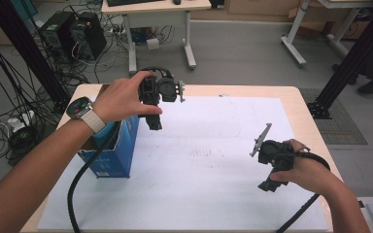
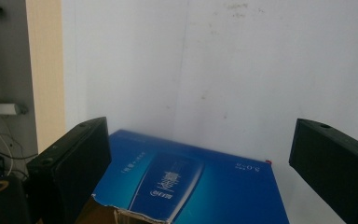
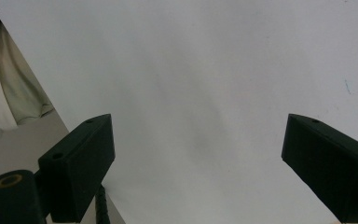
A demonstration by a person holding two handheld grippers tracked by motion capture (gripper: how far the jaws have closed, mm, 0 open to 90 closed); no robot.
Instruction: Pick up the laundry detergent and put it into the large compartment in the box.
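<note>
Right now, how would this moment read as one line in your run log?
left gripper: open, above blue box | right gripper: open, holding nothing, over white sheet | box: at sheet's left edge, top torn open

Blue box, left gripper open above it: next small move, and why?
Probably lower the left gripper straight down so its open jaws straddle the blue box. The box sits between and below the jaws, untouched, with a torn open edge nearest the camera. The right gripper is open over bare white sheet.
</note>
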